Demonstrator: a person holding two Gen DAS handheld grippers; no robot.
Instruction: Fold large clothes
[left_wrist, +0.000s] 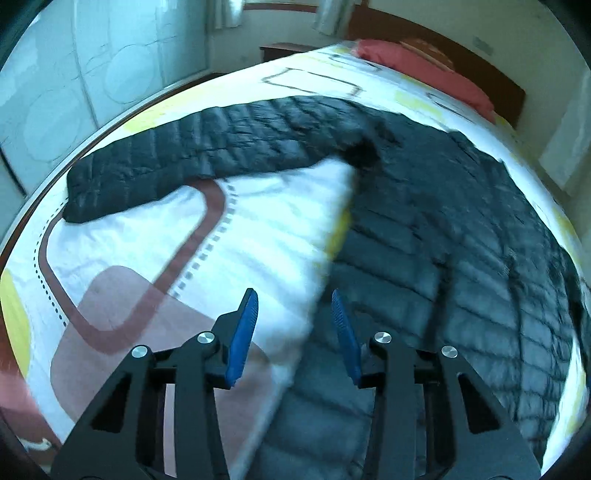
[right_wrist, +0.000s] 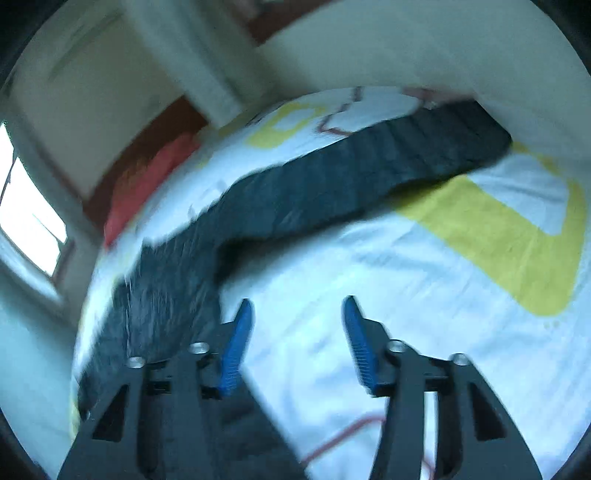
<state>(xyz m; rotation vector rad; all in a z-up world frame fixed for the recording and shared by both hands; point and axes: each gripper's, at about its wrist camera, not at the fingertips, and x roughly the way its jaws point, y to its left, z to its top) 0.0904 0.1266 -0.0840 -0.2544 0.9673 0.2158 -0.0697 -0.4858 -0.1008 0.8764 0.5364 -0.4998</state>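
A large dark quilted puffer jacket (left_wrist: 424, 229) lies spread flat on the bed. In the left wrist view one sleeve (left_wrist: 207, 147) stretches out to the far left and the body fills the right side. My left gripper (left_wrist: 293, 295) is open and empty, hovering above the jacket body's left edge. In the right wrist view the jacket (right_wrist: 177, 295) runs along the left, and its other sleeve (right_wrist: 388, 170) reaches to the upper right. My right gripper (right_wrist: 297, 301) is open and empty above the bare sheet beside the jacket. Both views are blurred.
The bed sheet (left_wrist: 240, 240) is white with yellow and brown shapes. A red pillow (left_wrist: 424, 70) and a dark wooden headboard (left_wrist: 491, 77) are at the far end. A pale wardrobe (left_wrist: 74, 74) stands left of the bed. A window (right_wrist: 26, 221) shows at the left.
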